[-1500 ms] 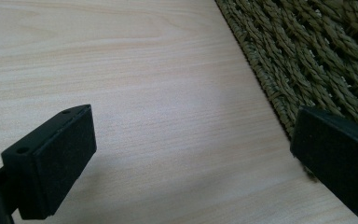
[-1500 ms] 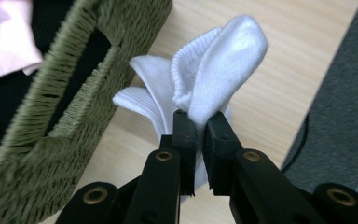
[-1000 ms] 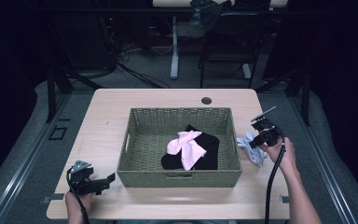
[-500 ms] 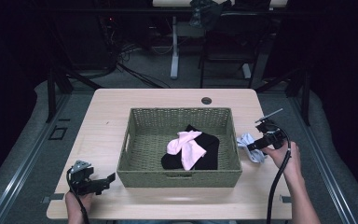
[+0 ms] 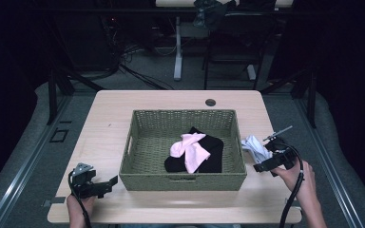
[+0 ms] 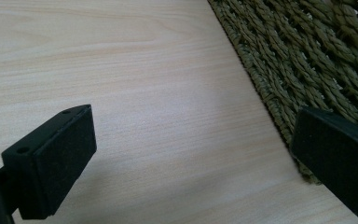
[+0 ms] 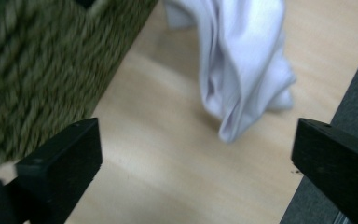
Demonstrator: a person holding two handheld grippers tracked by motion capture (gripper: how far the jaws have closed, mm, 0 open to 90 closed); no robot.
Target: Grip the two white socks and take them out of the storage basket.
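Observation:
A woven olive basket (image 5: 138, 156) stands mid-table, holding a black garment (image 5: 215, 151) with a pink cloth (image 5: 189, 150) on top. A crumpled white cloth (image 5: 255, 146) (image 7: 242, 70) lies on the table right of the basket. My right gripper (image 5: 265, 164) (image 7: 196, 163) is open just in front of that white cloth, its jaws wide apart and holding nothing. My left gripper (image 5: 105, 183) (image 6: 191, 163) rests open at the table's front left, beside the basket's wall (image 6: 307, 70), with bare wood between its jaws.
The table's right edge (image 7: 317, 154) runs close beside my right gripper. A round cable hole (image 5: 210, 102) sits at the table's back. Desks, chairs and cables stand on the dark floor beyond the table.
My right gripper has moved down toward the table's front, from beside the white cloth to just in front of it. The left gripper has stayed put.

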